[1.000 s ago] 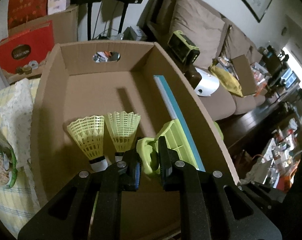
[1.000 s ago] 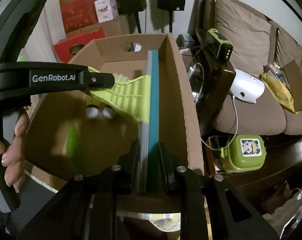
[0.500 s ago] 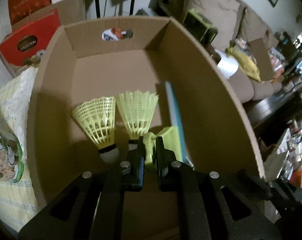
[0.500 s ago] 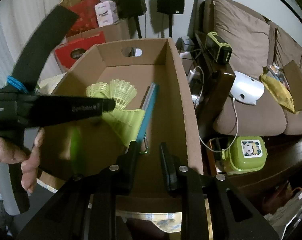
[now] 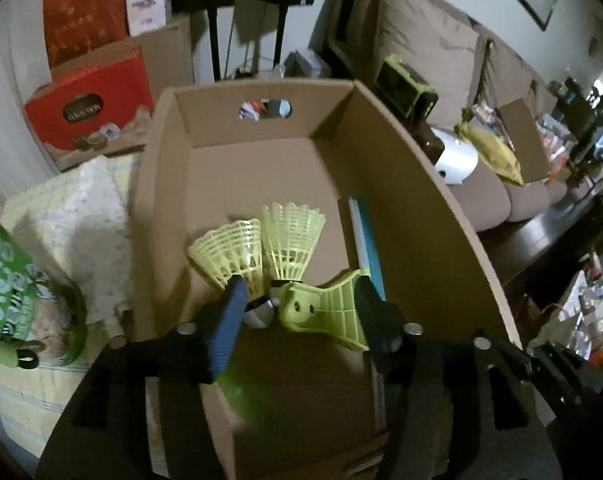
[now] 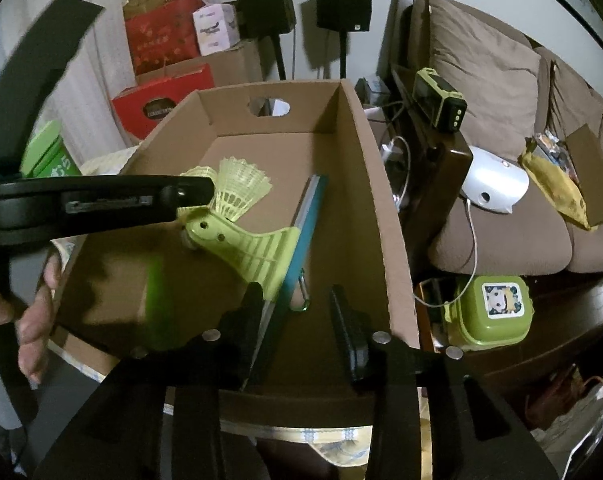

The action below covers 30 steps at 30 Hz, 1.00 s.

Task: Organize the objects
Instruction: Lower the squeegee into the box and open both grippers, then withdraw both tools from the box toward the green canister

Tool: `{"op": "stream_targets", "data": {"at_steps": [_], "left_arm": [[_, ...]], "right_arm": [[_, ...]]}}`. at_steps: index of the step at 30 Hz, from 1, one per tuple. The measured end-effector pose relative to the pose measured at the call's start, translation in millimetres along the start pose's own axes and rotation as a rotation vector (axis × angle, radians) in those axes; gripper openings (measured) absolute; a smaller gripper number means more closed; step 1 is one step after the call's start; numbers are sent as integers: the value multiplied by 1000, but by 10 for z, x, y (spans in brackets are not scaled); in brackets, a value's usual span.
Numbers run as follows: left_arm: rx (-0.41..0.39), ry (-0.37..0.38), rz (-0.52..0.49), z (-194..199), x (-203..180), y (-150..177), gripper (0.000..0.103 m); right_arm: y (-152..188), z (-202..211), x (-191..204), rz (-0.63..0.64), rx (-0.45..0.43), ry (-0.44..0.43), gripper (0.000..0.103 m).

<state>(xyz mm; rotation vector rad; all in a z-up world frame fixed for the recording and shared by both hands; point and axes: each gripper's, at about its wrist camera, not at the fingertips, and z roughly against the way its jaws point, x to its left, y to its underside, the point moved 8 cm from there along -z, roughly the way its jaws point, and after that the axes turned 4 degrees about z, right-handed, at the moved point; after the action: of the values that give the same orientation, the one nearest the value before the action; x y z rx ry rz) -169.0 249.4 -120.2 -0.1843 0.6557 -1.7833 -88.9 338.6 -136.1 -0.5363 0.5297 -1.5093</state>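
An open cardboard box (image 5: 421, 184) (image 6: 381, 208) holds two yellow shuttlecocks (image 5: 257, 248) (image 6: 237, 188) and a lime-green squeegee (image 5: 329, 308) (image 6: 257, 248) with a teal blade (image 5: 367, 240) (image 6: 305, 224) lying along the box's right wall. My left gripper (image 5: 301, 320) is open above the box floor, its jaws either side of the squeegee handle and a shuttlecock cork. My right gripper (image 6: 297, 320) is open at the box's near end, its left finger (image 6: 249, 320) beside the blade's end. The left gripper also shows in the right wrist view (image 6: 101, 204).
Red gift boxes (image 5: 89, 116) and speaker stands (image 6: 341, 0) stand behind the box. A brown sofa (image 6: 501, 160) with clutter lies to the right. A green lunch box (image 6: 489, 308) sits on a dark table. A green packet (image 5: 5, 280) lies on a yellow cloth at left.
Both grippers have opened. The left let go of the squeegee handle and the right let go of the blade; the squeegee now lies on the box floor.
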Motion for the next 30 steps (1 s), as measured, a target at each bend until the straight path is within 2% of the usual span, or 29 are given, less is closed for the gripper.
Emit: {"op": "stream_targets", "data": {"at_steps": [4, 6, 11, 13, 15, 23, 26, 28, 30], "left_arm": [[-21, 6, -8, 124, 14, -5, 64], [-37, 1, -11, 193, 41, -1, 67], [-71, -20, -13, 323, 140, 24, 68], [-82, -30, -11, 362, 191, 45, 77], [-95, -36, -6, 409, 250, 57, 77], [-122, -54, 18, 561, 500, 131, 80], [-135, -61, 30, 629, 595, 165, 84], [-146, -67, 35, 677, 659, 184, 94], [-156, -67, 43, 723, 719, 197, 94]], "right_arm": [[-29, 16, 41, 5, -8, -2, 45], [-42, 26, 58, 6, -13, 0, 52], [-80, 41, 105, 3, -27, 7, 63], [-87, 47, 124, 3, -30, 5, 66], [-103, 55, 146, 6, -33, 8, 70], [-187, 99, 204, 10, -52, 8, 79], [-213, 121, 226, 14, -56, 10, 80], [-235, 136, 233, 12, -60, 8, 82], [-265, 158, 234, 10, -67, 12, 83]]}}
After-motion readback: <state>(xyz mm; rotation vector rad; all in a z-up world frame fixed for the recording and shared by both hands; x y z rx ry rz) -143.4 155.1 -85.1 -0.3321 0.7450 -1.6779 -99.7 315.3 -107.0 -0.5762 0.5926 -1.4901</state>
